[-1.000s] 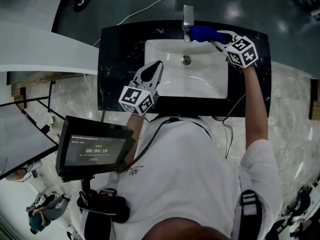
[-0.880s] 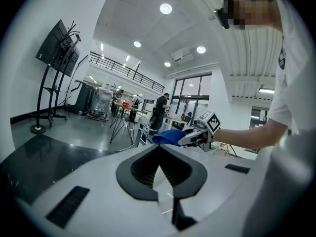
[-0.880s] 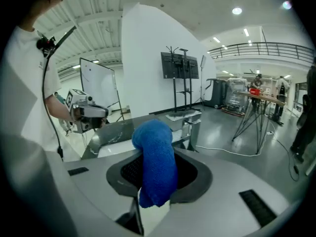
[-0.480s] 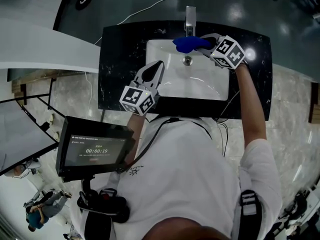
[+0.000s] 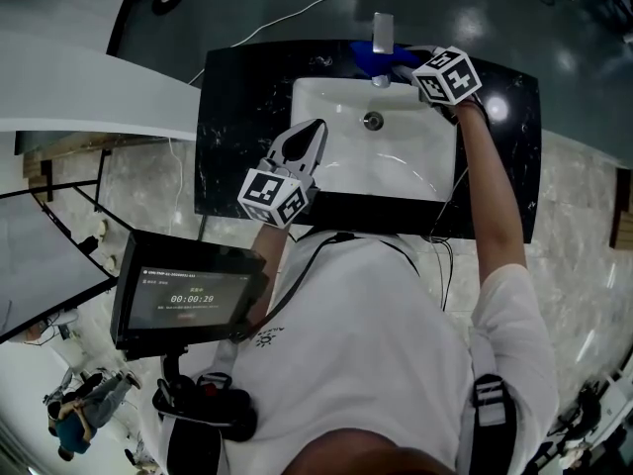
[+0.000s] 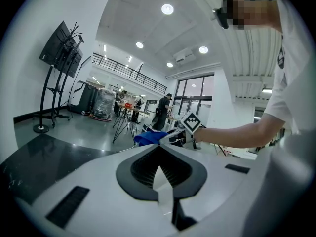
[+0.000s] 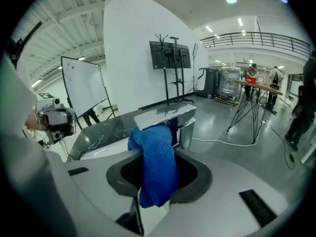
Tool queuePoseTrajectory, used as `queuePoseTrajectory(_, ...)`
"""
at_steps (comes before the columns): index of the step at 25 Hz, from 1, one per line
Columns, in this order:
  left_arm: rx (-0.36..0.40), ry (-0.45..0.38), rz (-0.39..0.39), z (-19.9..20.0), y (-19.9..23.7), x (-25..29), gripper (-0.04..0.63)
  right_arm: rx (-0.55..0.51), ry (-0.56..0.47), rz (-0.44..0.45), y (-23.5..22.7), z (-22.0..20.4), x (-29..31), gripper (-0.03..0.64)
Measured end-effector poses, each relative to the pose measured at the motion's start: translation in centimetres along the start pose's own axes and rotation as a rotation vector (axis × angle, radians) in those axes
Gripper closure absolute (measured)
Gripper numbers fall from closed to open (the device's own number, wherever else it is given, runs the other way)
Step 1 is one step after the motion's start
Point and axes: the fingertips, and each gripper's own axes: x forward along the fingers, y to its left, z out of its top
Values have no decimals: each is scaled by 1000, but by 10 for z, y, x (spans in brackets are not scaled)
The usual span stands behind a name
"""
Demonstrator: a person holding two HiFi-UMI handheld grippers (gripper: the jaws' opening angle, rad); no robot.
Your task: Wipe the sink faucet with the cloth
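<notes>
The right claw (image 7: 155, 151) is partly closed, its two jaws pinching a blue terry cloth (image 7: 156, 164) that fills the gap between them and hangs out of the claw in a thick fold. The cloth's bunched upper end sits right under the flat top of the chrome faucet (image 7: 166, 116) and touches its body. From the head view the same claw (image 5: 399, 66) reaches in from the right along the back edge of the white sink (image 5: 309, 102). The cloth (image 5: 369, 58) shows as a blue wad against the faucet (image 5: 383, 32), above the drain (image 5: 373, 121).

The left claw (image 6: 160, 145) has its jaws pressed together with nothing between them. In the head view it (image 5: 315, 127) hovers over the sink's front left corner, well apart from the faucet and pointing toward it. Its own view looks across at the right claw and the blue cloth.

The sink is set into a black marble-patterned table (image 5: 237, 107). A small monitor (image 5: 188, 290) with a timer on its screen sits at the person's left side.
</notes>
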Motion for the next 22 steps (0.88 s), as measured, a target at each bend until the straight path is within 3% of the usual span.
queuePoseTrajectory(11,-8,-2,-9,3,0,2,594,141,-67,-153,-42,-26,-21,508)
queuePoseTrajectory(22,-2,6,-25,3,-4,5,594,216,19,-243,-71,-82,-32,508)
